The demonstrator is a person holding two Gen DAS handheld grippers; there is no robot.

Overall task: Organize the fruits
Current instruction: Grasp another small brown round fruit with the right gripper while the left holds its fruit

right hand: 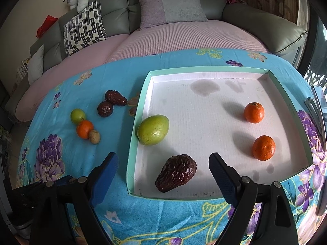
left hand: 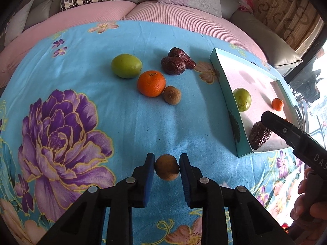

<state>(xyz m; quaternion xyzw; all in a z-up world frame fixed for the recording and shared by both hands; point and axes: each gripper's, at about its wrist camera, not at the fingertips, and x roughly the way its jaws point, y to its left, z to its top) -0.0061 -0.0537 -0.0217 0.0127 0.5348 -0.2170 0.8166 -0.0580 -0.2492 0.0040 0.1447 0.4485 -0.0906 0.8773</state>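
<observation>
A small brown fruit (left hand: 167, 167) sits clamped between the blue pads (left hand: 149, 180) of the left gripper (left hand: 166, 168), its jaws narrowed to the fruit's width; whether it is lifted off the floral blue cloth (left hand: 122, 122) or resting on it cannot be told. Just beyond, the right gripper (right hand: 163, 170) hangs over the near edge of a shallow teal box (right hand: 134, 134), jaws spread wide and holding nothing, with a wrinkled dark red date (right hand: 176, 173) lying on the white box floor between the fingers. In the left wrist view that gripper's black finger covers part of the date, and the hand (left hand: 304, 202) holding it is cut off at the frame edge. Farther into the box lie a green fruit (right hand: 153, 129) against the left wall and two mandarins (right hand: 263, 148) (right hand: 254, 112) toward the right, well apart from it. Out on the cloth, left of the box, a mandarin (left hand: 151, 83) touches a second small brown fruit (left hand: 172, 95), with another green fruit (left hand: 126, 65) just beside and two dates (left hand: 177, 61) pressed together beyond. Behind the table, a sofa (right hand: 184, 38) with cushions curves out of focus.
</observation>
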